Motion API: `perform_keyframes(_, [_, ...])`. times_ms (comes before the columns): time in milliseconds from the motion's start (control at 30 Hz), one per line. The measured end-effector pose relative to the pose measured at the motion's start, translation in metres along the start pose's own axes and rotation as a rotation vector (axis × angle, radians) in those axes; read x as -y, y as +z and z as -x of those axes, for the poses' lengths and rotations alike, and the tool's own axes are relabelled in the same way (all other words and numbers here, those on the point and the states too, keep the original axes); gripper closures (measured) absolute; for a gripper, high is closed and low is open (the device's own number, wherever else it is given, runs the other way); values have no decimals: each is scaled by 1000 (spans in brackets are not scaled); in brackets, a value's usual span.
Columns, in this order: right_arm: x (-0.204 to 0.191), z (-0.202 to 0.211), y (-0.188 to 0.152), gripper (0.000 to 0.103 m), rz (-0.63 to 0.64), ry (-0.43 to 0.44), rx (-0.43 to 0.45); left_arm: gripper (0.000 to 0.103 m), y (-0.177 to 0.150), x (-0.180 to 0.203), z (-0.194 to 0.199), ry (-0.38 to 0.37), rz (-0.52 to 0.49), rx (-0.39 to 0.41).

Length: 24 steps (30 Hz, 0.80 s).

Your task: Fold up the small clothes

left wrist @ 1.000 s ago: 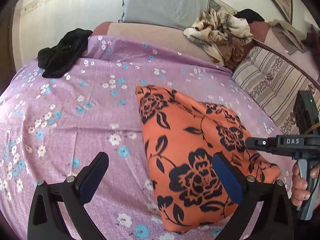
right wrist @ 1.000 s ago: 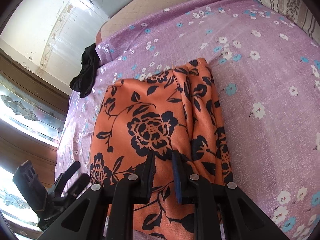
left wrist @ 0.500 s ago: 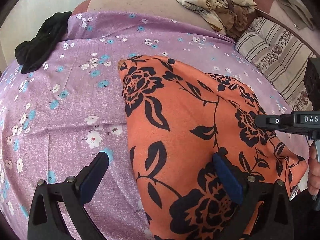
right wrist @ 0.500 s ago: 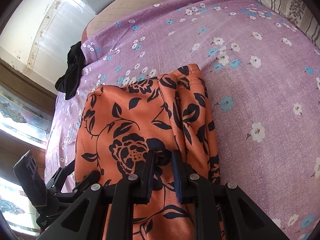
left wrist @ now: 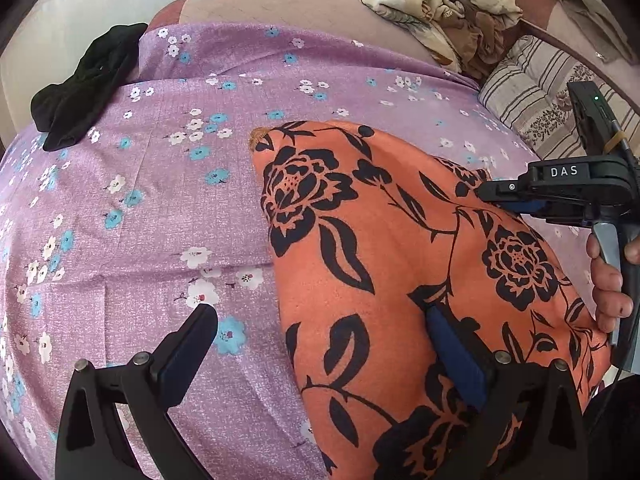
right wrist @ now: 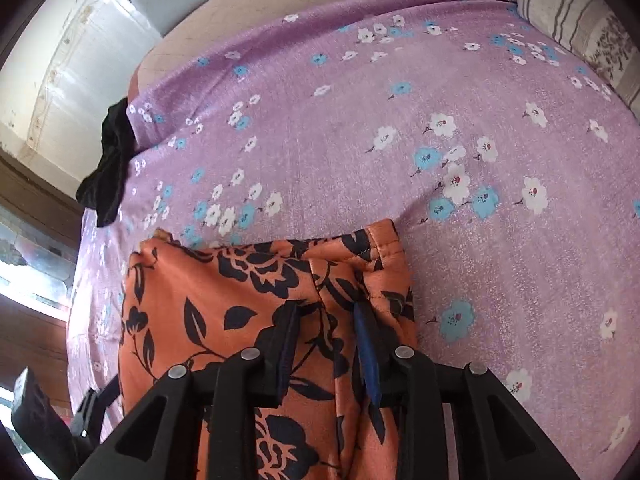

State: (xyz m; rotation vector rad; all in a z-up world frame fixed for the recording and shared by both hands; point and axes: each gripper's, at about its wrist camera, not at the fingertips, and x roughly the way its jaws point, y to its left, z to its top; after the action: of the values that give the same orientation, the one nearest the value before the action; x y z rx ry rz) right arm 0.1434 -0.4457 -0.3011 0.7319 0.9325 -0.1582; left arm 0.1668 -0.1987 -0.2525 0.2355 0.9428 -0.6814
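Note:
An orange cloth with black flowers lies folded on the purple flowered sheet. My left gripper stands wide open at its near left edge. One finger is over the sheet and the other finger rests on the cloth. In the right wrist view the cloth ends just ahead of my right gripper. Its jaws are opening, with a ridge of the cloth lying between the pads and not pinched. The right gripper also shows from the side, over the cloth's right part.
A black garment lies at the sheet's far left corner. A heap of patterned clothes and a striped cushion sit at the far right. A hand holds the right gripper's handle. Bare sheet stretches beyond the cloth.
The right gripper's jaws have parted from a tight pinch on the cloth, and it has drawn nearer the cloth's far hem. The left gripper has come closer to the cloth, still wide open.

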Motion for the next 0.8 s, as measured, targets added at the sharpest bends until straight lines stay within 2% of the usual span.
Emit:
perform_keyframes(167, [-10, 17, -9, 67, 52, 13, 36, 0, 0, 1, 17, 41, -27, 28])
perform_keyframes(367, [-24, 53, -44, 66, 116, 73, 62, 0, -5, 2, 32, 91, -64, 60])
perform_keyframes(600, [-17, 62, -74, 66, 108, 30, 32, 0, -11, 1, 30, 100, -64, 55])
perform_keyframes(633, [-11, 59, -78, 61, 91, 21, 16, 0, -11, 1, 30, 100, -64, 56])
perform_keyframes(667, [-6, 53, -81, 47, 71, 5, -9, 0, -11, 1, 29, 99, -64, 56])
perform_keyframes(700, [-2, 44, -84, 42, 56, -14, -41, 0, -12, 1, 28, 98, -63, 55])
perform_keyframes(800, [-3, 36, -85, 40, 86, -47, -41, 0, -15, 1, 26, 99, -55, 57])
